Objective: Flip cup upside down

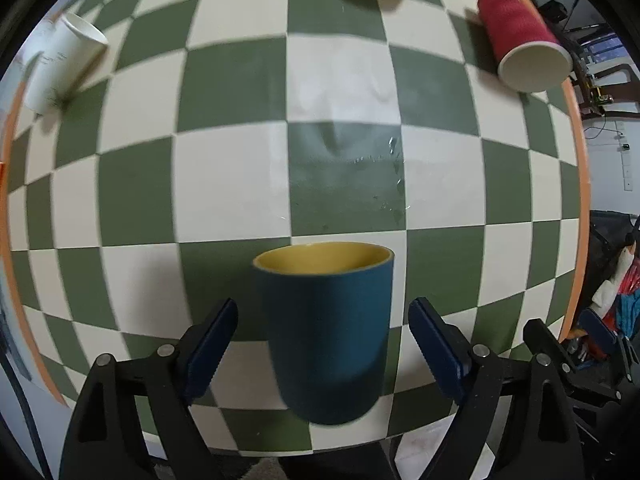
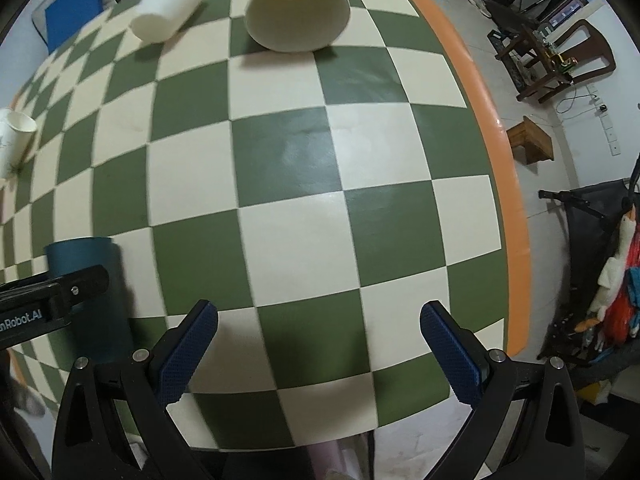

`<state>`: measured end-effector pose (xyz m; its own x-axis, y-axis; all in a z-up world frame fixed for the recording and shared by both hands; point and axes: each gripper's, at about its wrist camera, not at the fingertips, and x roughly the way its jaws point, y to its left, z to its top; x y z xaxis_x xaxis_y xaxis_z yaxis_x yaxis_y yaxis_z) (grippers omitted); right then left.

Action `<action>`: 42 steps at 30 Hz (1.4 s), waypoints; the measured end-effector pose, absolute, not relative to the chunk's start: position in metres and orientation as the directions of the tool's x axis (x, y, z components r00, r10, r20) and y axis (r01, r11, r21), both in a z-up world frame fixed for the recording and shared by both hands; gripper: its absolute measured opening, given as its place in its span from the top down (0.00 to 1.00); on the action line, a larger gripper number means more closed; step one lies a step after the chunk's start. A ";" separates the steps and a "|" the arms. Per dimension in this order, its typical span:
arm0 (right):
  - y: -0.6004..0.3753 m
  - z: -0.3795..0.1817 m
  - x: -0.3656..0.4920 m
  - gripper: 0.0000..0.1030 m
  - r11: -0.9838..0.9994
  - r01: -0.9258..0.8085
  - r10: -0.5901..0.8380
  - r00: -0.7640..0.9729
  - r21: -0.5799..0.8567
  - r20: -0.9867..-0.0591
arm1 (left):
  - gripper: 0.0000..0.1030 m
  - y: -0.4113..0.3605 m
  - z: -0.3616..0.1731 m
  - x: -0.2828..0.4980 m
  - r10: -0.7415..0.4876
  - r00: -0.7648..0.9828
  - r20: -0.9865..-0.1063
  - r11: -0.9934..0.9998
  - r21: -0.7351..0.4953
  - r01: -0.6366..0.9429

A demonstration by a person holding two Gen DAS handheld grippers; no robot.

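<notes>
Green-and-cream checkered tabletop (image 1: 224, 184) was noted; the dark-blue, yellow-lined cup (image 1: 326, 332) stood upright near its front edge, between the wide, untouching jaws of the left gripper (image 1: 322, 346). The approach step was judged in hand: closure on the cup's walls, then lift and inversion, would be called for. The right gripper (image 2: 320, 346) was held wide and empty alongside.

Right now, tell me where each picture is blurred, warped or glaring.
Left wrist view: blue cup motion-smeared, checkered table bulged by fisheye, soft glare at centre. Right wrist view: red cup slightly soft, same bulge, orange table edge glinting.
</notes>
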<state>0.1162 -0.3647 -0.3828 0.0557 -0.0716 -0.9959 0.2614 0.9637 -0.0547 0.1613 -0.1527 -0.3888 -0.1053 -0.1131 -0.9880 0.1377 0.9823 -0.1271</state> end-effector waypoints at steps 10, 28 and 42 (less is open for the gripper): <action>-0.325 -0.298 0.084 0.00 0.976 0.207 0.031 0.191 0.071 -0.981 | 0.15 -0.096 -0.281 0.110 -0.043 0.101 -0.994 0.992 -0.031 0.121; -0.243 -0.162 0.019 0.00 0.974 0.124 0.138 0.327 0.188 -0.935 | 0.15 -0.057 -0.148 0.055 -0.043 0.276 -0.960 0.989 -0.002 0.149; -0.217 -0.196 0.065 0.00 1.000 0.010 0.009 0.286 0.012 -0.958 | 0.01 -0.009 -0.202 0.098 -0.010 0.292 -0.957 0.996 0.017 0.091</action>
<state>0.0649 -0.2169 -0.1956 0.2858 0.0089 -0.9582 0.0104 0.9999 0.0124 0.0978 -0.0086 -0.2020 0.2915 -0.0098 -0.9565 0.0909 0.9957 0.0175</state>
